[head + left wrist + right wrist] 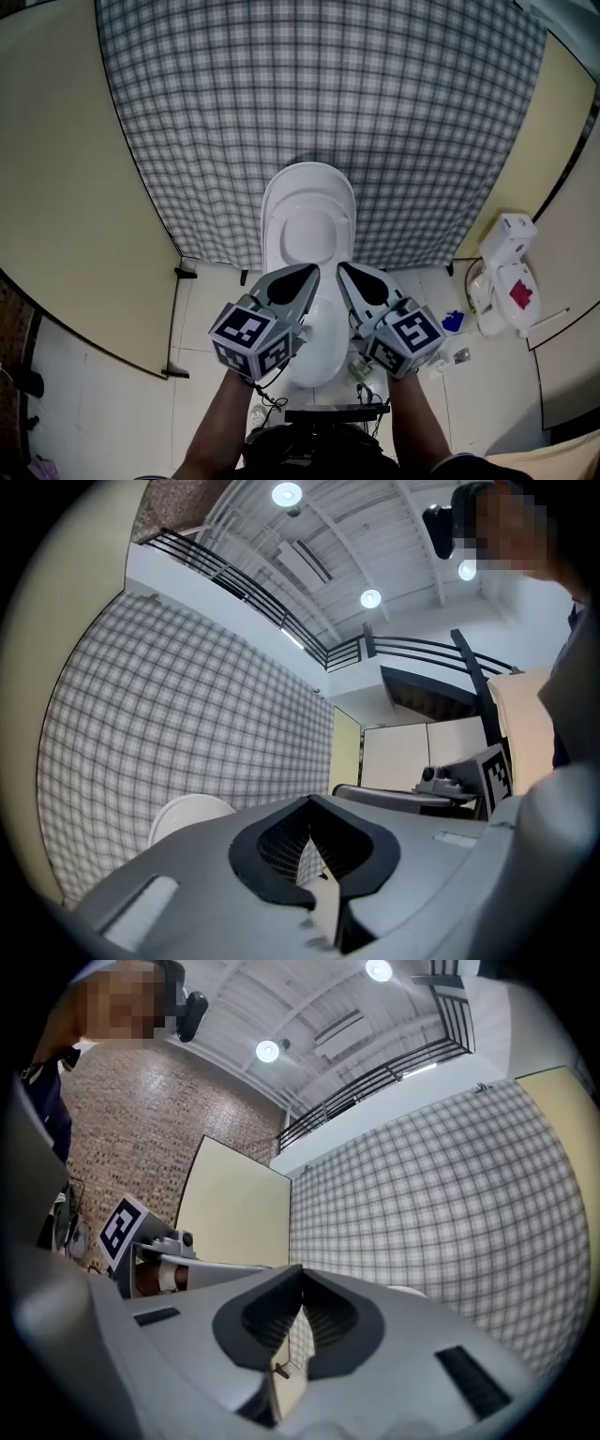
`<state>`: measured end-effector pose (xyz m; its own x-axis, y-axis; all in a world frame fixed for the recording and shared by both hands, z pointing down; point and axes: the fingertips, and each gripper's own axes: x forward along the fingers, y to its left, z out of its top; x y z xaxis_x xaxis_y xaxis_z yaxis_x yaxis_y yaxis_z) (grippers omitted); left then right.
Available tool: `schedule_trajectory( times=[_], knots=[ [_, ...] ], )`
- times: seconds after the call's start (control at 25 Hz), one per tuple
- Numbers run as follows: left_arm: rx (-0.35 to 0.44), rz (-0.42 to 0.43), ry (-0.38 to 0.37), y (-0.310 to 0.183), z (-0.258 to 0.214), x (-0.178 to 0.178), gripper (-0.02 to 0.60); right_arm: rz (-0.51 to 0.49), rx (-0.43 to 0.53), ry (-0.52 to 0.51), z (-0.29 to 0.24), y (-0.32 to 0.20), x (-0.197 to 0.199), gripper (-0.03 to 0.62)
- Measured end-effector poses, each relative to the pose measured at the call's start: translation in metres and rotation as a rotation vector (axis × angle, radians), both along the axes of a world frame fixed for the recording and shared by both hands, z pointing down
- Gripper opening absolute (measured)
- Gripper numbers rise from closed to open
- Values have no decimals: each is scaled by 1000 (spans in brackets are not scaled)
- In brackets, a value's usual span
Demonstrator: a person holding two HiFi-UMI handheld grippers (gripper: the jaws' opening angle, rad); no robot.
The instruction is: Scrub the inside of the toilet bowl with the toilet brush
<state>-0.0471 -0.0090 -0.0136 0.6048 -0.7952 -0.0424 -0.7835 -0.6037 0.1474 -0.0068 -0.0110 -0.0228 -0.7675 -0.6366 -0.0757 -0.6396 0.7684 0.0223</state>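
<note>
A white toilet [307, 220] stands against the checked wall, seen from above in the head view, its oval top pale and smooth. I cannot tell whether the lid is down. Both grippers hover side by side over its near end and point level at the wall. My left gripper [312, 271] is shut with nothing in it, and so is my right gripper [341, 268]. In the left gripper view the jaws [312, 801] meet in front of the toilet's rim [186, 814]. The right gripper view shows its jaws [300, 1271] closed and empty. I make out no toilet brush for certain.
White plastic items with a red patch [511, 281] and a small blue thing [454, 321] sit on the tiled floor at the right. Cream partition panels [66, 187] flank the stall on both sides. Black floor brackets [185, 273] hold the left panel.
</note>
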Motion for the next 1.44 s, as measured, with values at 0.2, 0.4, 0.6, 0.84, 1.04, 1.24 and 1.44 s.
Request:
schedule_trajectory(
  times=[0.2,0.4,0.6,0.84,1.04,1.24,1.44],
  knots=[
    [-9,-23,-38,-4,5,-2,6,-2,-28,10,2,-3,5,17],
    [-20,-26,-52,-6,8,0,6,-4,-41,35,10,-3,7,15],
    [-13,-34,-58,-9,6,-1,6,-16,-47,55,14,-7,4,15],
    [-20,-46,-59,-10,13,-4,6,-17,-50,60,19,-7,4,15],
    [-34,-76,-80,-5,17,25,6,-39,-70,60,23,-4,33,15],
    [-49,-75,-87,-10,14,9,6,-32,-82,59,19,-11,18,15],
    [-55,-67,-69,-16,22,-26,6,-33,-91,70,28,-16,-18,15]
  ],
)
